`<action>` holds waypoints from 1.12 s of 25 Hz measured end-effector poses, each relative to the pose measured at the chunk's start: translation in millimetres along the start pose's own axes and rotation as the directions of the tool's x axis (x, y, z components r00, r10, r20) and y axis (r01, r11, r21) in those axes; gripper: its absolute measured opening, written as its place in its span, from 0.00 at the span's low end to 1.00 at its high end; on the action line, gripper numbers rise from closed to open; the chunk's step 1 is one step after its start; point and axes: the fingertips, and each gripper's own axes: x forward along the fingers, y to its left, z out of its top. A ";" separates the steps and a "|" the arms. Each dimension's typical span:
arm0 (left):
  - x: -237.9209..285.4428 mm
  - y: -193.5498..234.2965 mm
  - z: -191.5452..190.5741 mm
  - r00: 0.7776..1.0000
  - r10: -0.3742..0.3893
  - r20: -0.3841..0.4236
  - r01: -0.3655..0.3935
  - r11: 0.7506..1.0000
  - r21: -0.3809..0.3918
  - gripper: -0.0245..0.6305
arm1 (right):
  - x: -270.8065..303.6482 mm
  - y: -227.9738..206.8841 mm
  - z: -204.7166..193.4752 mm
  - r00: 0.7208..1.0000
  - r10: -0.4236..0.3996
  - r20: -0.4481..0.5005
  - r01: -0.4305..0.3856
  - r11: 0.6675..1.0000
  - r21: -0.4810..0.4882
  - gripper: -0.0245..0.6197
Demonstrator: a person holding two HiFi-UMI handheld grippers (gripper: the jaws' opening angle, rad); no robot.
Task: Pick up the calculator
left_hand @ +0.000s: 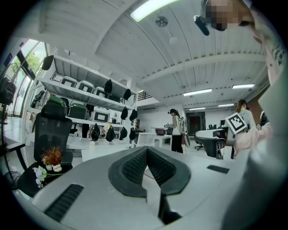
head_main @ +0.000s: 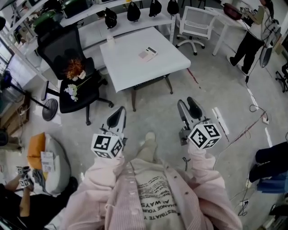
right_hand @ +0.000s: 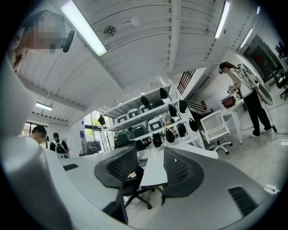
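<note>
**Grippers short of the table, calculator untouched**

Left gripper (head_main: 119, 111) first: its own view shows the two black ribbed jaws pressed tip to tip (left_hand: 146, 151), with nothing caught between them. Right gripper (head_main: 187, 103) is the opposite story, jaws standing well apart (right_hand: 150, 155) and empty, with only the white table (right_hand: 155, 170) showing through the gap. Both are held side by side above the grey floor, marker cubes towards the person, pink sleeves (head_main: 204, 164) behind them. Neither is over the table from the head view.

Out ahead, the calculator (head_main: 147, 54) lies flat on the white table (head_main: 130, 67), towards the far right part of the top and well apart from both grippers. It is a small pale slab with a darker end; the keys can't be made out.

Left of the table, a black office chair (head_main: 58, 49) carries a bunch of orange flowers (head_main: 74, 67) on its seat, with white blooms (head_main: 71, 91) at the seat's front edge. Beyond the table, a white mesh chair (head_main: 198, 21) stands beside another desk. Far right, a person (head_main: 252, 40) in dark trousers stands by that desk. Black bags (head_main: 133, 12) line the shelf at the back.
</note>
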 end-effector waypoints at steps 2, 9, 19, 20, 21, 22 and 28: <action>7.5 5.0 -3.4 1.000 0.006 -0.007 -0.006 1.000 -0.002 0.04 | 7.8 -8.0 -2.6 1.000 -0.003 -0.005 0.003 1.000 0.007 0.30; 57.7 23.5 -11.0 1.000 0.001 -0.021 -0.001 1.000 -0.019 0.04 | 48.0 -41.9 -3.4 0.999 -0.029 -0.023 0.029 1.000 0.011 0.30; 158.1 52.1 -17.0 0.998 -0.033 -0.056 0.029 0.998 -0.059 0.04 | 120.7 -87.8 -1.4 0.995 0.030 -0.095 -0.026 0.999 0.034 0.30; 168.1 56.0 -17.0 0.998 -0.035 -0.058 0.031 0.998 -0.062 0.04 | 129.2 -93.0 -0.4 0.995 0.030 -0.099 -0.026 0.999 0.036 0.30; 177.6 59.8 -17.4 0.997 -0.037 -0.061 0.033 0.997 -0.066 0.04 | 137.4 -97.9 0.5 0.994 0.029 -0.103 -0.026 0.999 0.039 0.30; 186.7 63.2 -18.4 0.997 -0.040 -0.064 0.035 0.997 -0.071 0.04 | 144.9 -102.6 1.3 0.994 0.028 -0.107 -0.024 0.999 0.040 0.30; 241.5 86.0 -20.0 0.995 -0.054 -0.080 0.046 0.994 -0.098 0.04 | 189.6 -131.2 5.1 0.991 0.012 -0.130 -0.006 0.999 0.052 0.30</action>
